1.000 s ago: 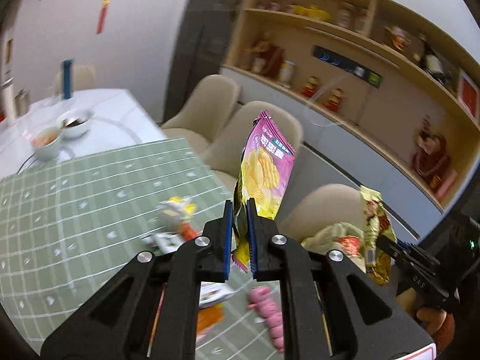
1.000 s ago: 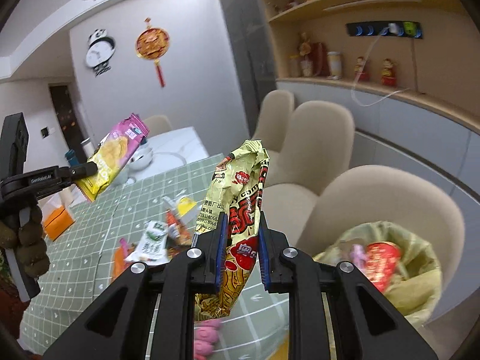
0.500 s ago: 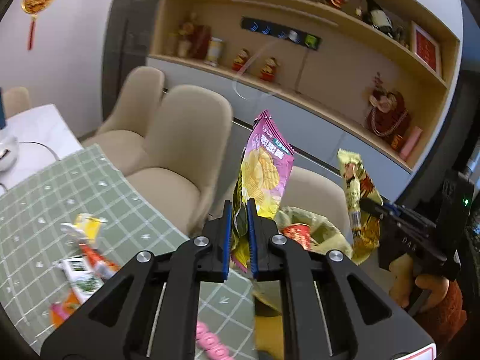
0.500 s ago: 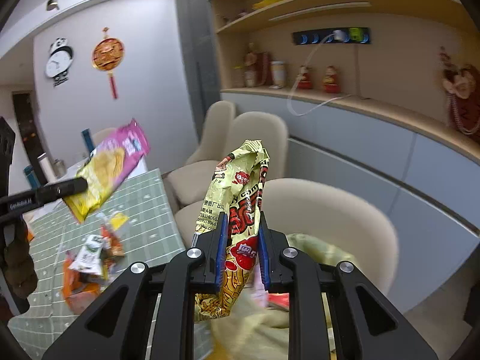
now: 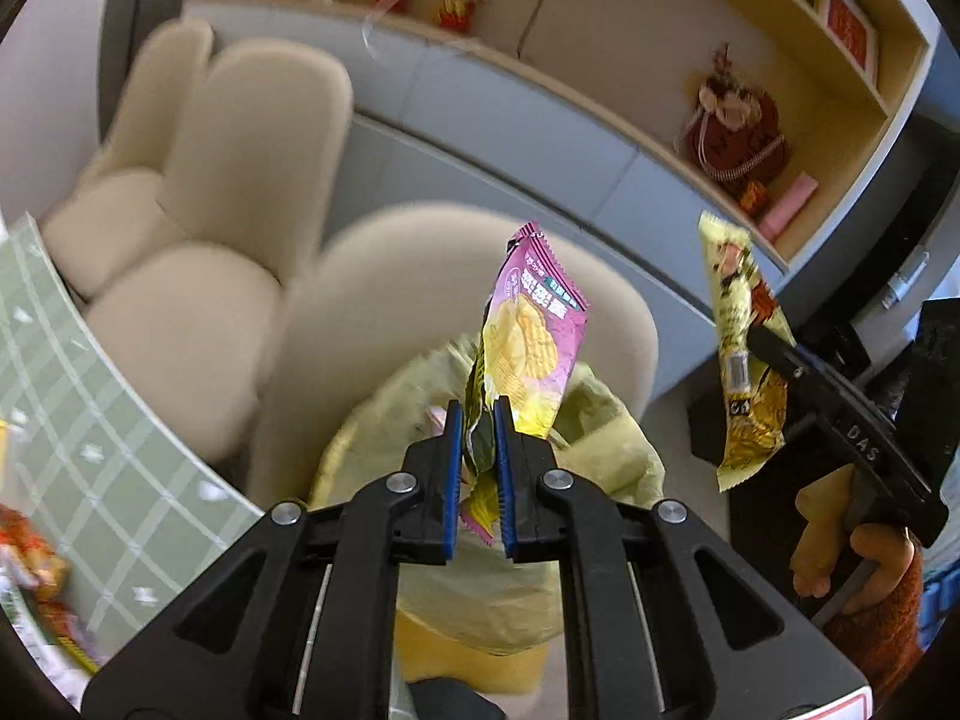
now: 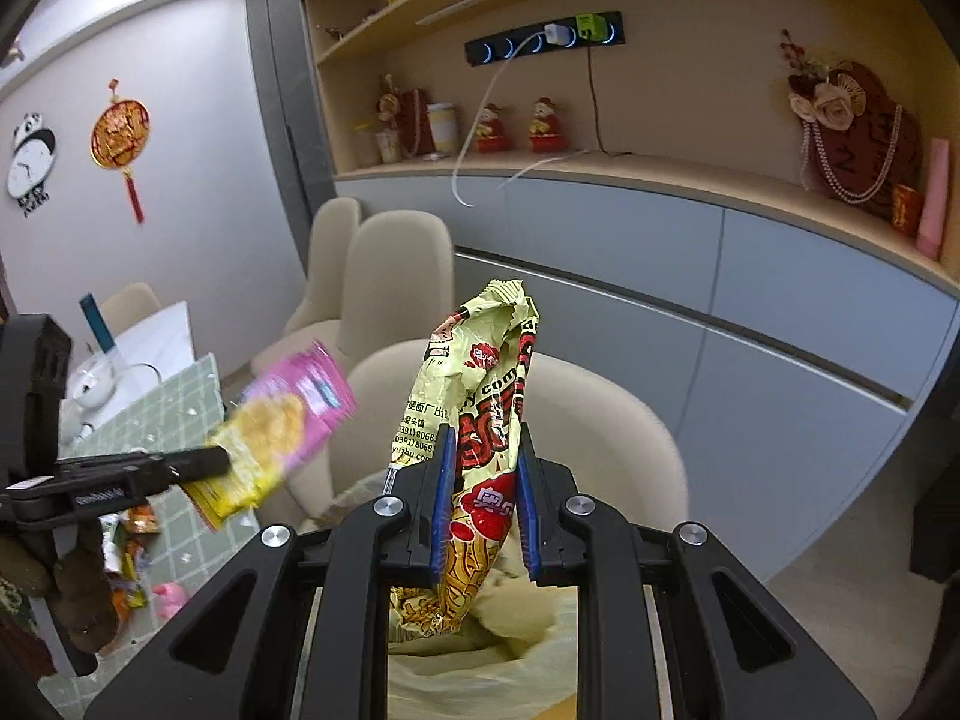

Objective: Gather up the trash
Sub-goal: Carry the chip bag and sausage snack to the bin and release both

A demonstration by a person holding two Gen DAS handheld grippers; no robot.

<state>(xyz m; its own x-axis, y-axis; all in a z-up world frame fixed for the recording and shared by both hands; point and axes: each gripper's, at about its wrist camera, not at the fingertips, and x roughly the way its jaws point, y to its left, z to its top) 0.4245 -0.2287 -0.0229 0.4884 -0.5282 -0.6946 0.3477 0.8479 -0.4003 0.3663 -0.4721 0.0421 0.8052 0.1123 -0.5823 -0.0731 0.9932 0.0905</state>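
Crinkled foil chip bag [image 5: 531, 348] (pink) clamped in left gripper [image 5: 478, 468].

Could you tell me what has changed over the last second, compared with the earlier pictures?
Both tools swung away from the green-checked table toward the yellow-green trash bag. The left tool now hangs above the bag's mouth; the right tool has also arrived over it. Nothing was released: the left tool stays shut on the pink chip bag, the right on the yellow snack wrapper.
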